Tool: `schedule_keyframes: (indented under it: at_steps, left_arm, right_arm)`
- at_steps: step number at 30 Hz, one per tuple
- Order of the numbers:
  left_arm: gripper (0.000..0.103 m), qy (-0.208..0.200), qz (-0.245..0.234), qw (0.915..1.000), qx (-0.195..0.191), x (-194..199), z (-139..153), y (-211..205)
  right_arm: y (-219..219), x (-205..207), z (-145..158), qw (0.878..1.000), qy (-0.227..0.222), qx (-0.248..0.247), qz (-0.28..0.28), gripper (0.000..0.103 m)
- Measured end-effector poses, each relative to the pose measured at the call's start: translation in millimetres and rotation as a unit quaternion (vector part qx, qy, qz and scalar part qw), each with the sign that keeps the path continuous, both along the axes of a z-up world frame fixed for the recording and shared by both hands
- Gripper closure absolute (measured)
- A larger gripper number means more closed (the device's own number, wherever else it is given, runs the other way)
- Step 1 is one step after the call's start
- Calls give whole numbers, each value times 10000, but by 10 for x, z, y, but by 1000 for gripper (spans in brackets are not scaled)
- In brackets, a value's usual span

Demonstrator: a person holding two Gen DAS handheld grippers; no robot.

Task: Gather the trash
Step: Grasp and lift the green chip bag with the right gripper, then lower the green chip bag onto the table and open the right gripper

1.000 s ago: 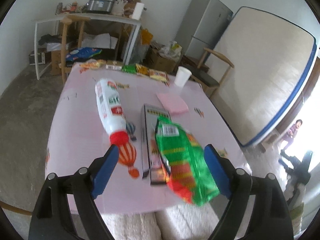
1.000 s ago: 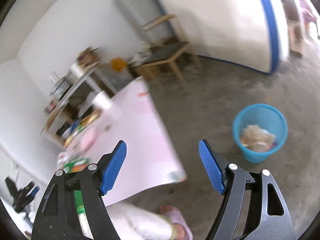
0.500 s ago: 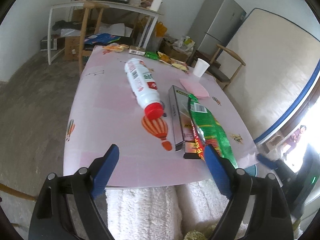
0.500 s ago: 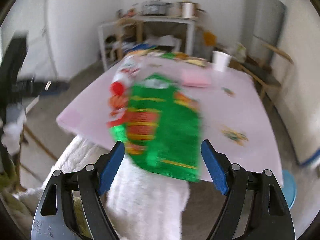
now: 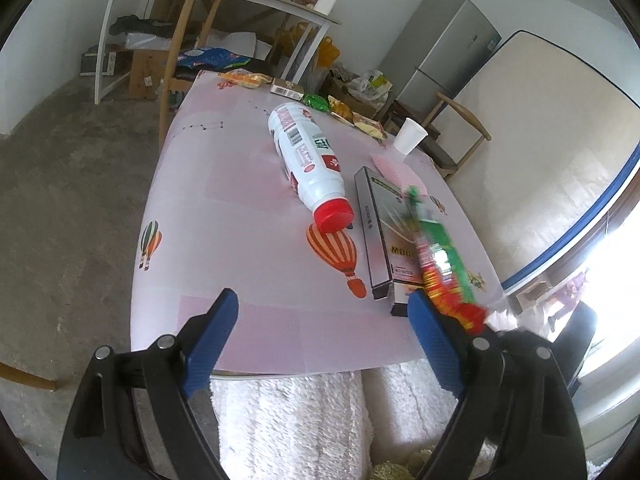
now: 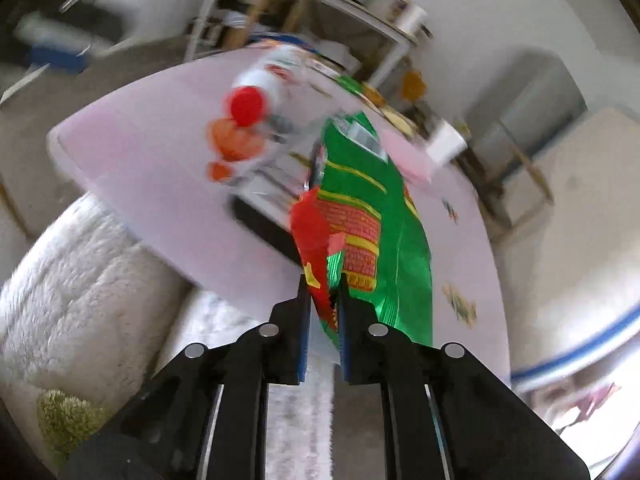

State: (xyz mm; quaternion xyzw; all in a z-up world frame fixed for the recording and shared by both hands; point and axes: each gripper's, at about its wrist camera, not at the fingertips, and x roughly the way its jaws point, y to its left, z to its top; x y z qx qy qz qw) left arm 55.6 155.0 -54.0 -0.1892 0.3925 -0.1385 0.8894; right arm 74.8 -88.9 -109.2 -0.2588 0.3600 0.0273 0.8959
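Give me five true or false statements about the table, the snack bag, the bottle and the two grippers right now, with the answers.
1. The right gripper has the green and red snack bag between its jaws. True; the jaws are closing on the bag's lower end.
2. The left gripper holds the bottle. False; its jaws stand wide with nothing between them.
3. The white bottle with the red cap stands upright. False; it lies on its side on the pink table.
4. A white paper cup stands near the table's far end. True.
5. The flat silver box lies left of the bottle in the left wrist view. False; it lies to its right.
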Motion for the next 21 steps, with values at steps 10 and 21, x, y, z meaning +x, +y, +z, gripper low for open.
schedule_keyframes:
  at_steps: [10,21]
  left_arm:
    - [19,196,-187,9996,-103,179,-110,-37]
    - [19,262,-187,9995,5,354,-44,-170]
  right_arm:
    - [-1198,245,383,9739,-110,1680,-1524,96]
    - [-630,380,63,9956,-4,767,-547,95]
